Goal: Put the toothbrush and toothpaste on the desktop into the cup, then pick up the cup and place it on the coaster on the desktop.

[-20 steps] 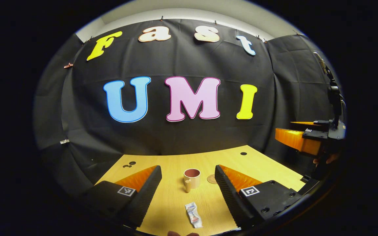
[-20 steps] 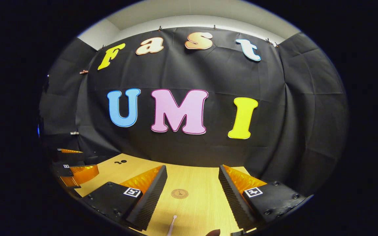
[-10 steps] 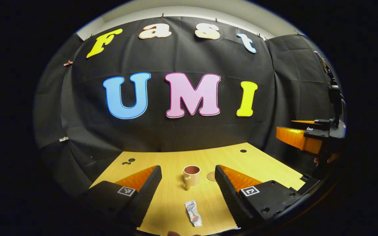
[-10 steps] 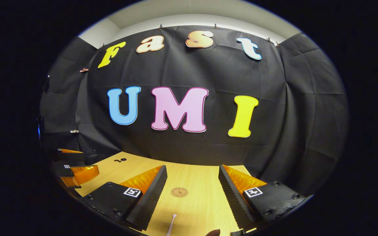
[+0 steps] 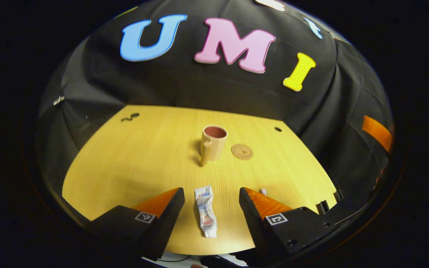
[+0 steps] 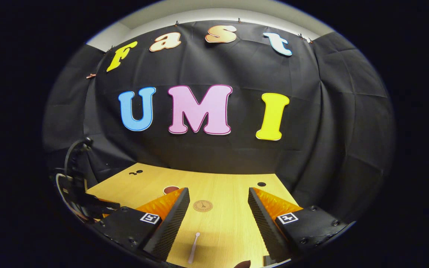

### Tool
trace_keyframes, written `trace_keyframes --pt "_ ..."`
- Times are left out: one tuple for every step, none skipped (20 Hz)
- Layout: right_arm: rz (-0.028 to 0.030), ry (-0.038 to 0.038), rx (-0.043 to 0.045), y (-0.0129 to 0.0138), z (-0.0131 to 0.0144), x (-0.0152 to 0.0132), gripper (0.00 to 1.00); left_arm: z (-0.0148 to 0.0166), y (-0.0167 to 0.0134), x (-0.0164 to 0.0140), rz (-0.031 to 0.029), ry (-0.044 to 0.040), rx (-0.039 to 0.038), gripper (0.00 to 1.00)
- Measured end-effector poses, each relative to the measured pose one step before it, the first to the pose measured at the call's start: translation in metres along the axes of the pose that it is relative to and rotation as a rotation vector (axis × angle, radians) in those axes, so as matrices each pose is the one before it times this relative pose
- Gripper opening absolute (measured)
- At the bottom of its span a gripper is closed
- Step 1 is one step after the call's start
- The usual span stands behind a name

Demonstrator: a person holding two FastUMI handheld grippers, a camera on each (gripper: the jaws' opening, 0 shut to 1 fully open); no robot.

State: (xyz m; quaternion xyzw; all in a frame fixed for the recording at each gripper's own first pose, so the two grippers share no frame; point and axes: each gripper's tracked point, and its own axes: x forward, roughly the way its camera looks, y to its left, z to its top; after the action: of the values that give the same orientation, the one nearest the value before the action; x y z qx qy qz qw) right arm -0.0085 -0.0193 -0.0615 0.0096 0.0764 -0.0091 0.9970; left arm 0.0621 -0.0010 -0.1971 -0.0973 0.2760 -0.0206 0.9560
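While my left gripper (image 5: pixel 209 193) hangs with its fingers spread wide over the near edge of the desk, the toothpaste (image 5: pixel 206 210) lies flat on the wood between them, touched by neither. My right gripper (image 6: pixel 218 193) is spread just as wide, and the toothbrush (image 6: pixel 193 247) lies on the desktop in the gap between its fingers, also untouched, its handle running toward me.

Farther out in the left gripper view, the cup (image 5: pixel 212 142) stands upright near the middle of the desk, handle toward me; its reddish inside holds nothing I can see. The round coaster (image 5: pixel 242 151) lies just beside it, apart from it and bare. In the right gripper view the coaster (image 6: pixel 202 205) sits straight ahead between my fingers, and just the cup's rim (image 6: pixel 170 189) peeks over my inner finger.

The wooden desktop (image 5: pixel 136 156) has small dark holes near its far corners. Black cloth walls close it in behind and at the sides.

The right gripper view shows my left gripper's body and cable (image 6: pixel 73 186) at the left edge.
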Motion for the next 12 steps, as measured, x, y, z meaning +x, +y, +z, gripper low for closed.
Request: trace_keyframes --pt "-0.00533 0.01041 0.00204 -0.00302 -0.00380 -0.00054 0.97 -0.01493 0.00548 0.01731 0.00833 0.04663 0.00966 0.91" --pt "-0.00415 0.01089 0.00202 -0.00245 -0.00429 -0.00045 0.97 -0.00985 0.00178 0.01476 0.00231 0.03911 0.01781 0.86" --pt "-0.00390 0.00962 0.00199 -0.00262 -0.00312 0.00046 0.97 -0.00878 0.00078 0.01431 0.00345 0.03713 0.01317 0.84" --pt "-0.00327 0.00862 0.00178 -0.00297 -0.00358 0.00072 0.97 -0.00716 0.00126 0.01330 -0.00120 0.03490 0.00235 0.79" --pt "-0.00262 0.00851 0.00082 -0.00233 -0.00285 0.00058 0.97 -0.00655 0.00173 0.01223 -0.00453 0.03558 -0.00968 0.77" --pt "-0.00131 0.00876 -0.00009 -0.00170 -0.00312 0.00136 0.97 -0.00267 0.00007 0.00807 -0.00486 0.02628 -0.01167 0.74" --pt "-0.00013 0.00807 -0.00085 -0.00098 -0.00285 0.00191 0.97 -0.00389 0.00077 0.00942 -0.00514 0.02339 -0.00984 0.73" --pt "0.00034 0.00811 -0.00035 -0.00075 -0.00386 0.00099 0.97 -0.00192 0.00003 0.00802 -0.00481 0.01878 -0.00260 0.72" --pt "0.00145 0.00963 0.00137 -0.00046 -0.00341 0.00224 0.97 -0.00103 0.00041 0.00605 -0.00008 0.02205 -0.00112 0.80" --pt "0.00307 0.01166 0.00294 0.00044 -0.00462 0.00174 0.97 -0.00049 0.00080 0.00484 0.00438 0.02168 -0.00280 0.70" --pt "0.00346 0.01111 0.00272 0.00047 -0.00409 0.00285 0.97 -0.00282 -0.00064 0.00560 0.00222 0.02020 -0.00295 0.69" --pt "0.00386 0.01232 0.00227 0.00109 -0.00362 0.00240 0.97 0.00242 0.00047 0.00411 0.00985 0.00770 0.00288 0.65"
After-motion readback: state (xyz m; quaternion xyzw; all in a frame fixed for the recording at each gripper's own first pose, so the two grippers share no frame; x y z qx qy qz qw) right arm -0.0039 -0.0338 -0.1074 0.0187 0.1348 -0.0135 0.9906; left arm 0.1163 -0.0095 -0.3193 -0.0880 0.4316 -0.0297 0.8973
